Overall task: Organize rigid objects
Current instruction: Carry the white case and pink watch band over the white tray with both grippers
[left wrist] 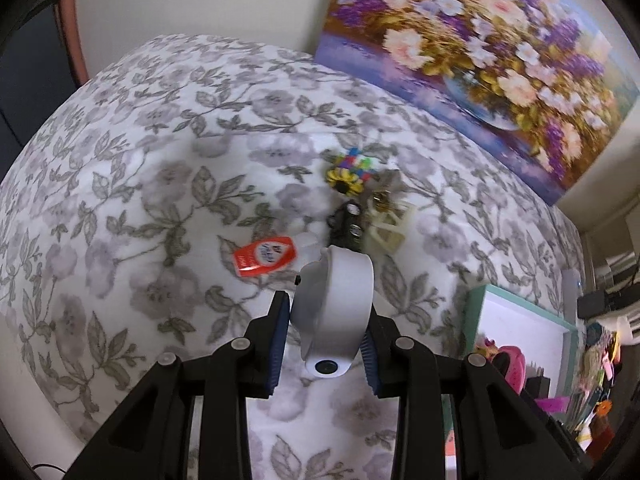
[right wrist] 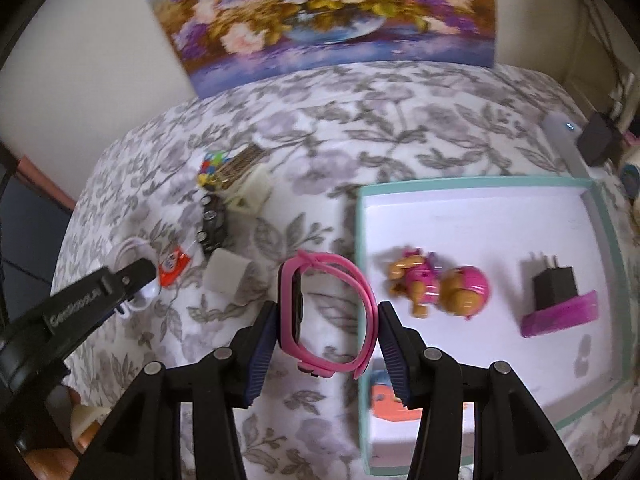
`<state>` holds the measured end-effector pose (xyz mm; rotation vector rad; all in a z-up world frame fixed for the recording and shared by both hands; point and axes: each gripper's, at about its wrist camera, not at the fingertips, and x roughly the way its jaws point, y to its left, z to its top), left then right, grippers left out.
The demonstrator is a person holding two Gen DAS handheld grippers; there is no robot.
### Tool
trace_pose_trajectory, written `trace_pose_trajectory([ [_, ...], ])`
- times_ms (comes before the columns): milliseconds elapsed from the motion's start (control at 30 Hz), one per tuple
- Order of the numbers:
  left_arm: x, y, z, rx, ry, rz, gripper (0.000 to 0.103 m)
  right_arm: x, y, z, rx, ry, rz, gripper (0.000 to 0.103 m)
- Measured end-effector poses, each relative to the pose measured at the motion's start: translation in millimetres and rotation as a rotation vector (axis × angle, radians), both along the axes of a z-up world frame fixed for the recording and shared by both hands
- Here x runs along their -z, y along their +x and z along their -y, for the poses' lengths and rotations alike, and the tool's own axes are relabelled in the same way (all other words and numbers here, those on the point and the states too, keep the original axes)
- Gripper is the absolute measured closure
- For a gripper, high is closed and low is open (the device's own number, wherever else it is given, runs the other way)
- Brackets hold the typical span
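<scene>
Right gripper (right wrist: 327,322) pinches the pink watch (right wrist: 326,314) by its loop, off the cloth, beside the tray's near-left corner. Risk: band flexes, could squirm out or snag the rim on the way in. Left gripper (left wrist: 326,332) clamps a white round gadget (left wrist: 334,308) across its curved sides; smooth shell may rotate or pop free. Tray (right wrist: 604,216) holds 2 toy pups (right wrist: 438,288), a black charger (right wrist: 554,282) on a purple block, plus a card at the near edge. Loose clutter (right wrist: 224,196) lies farther left.
</scene>
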<state>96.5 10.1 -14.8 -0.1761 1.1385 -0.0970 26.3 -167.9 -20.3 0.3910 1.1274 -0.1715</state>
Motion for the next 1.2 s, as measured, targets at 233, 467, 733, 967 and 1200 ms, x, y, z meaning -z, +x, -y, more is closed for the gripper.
trace_pose_trajectory([
  [233,-2.5,-15.5,40.1,0.109,0.032,0.015,0.068,5.9,-13.5,39.9,0.109,0.003,-0.050,0.050],
  [467,1.2,-33.2,81.9,0.221,0.057,0.007,0.068,14.1,-24.2,67.0,0.167,0.003,-0.091,0.050],
  [733,5.4,-51.0,116.6,0.309,0.085,0.003,0.068,30.0,-28.8,86.4,0.190,0.030,-0.139,0.050],
  [967,12.8,-60.7,133.9,0.345,0.116,-0.009,0.068,34.1,-35.8,103.1,0.229,0.036,-0.151,0.050],
  [1200,18.8,-70.0,151.2,0.393,0.134,-0.013,0.068,38.3,-46.0,122.4,0.295,0.024,-0.175,0.050],
])
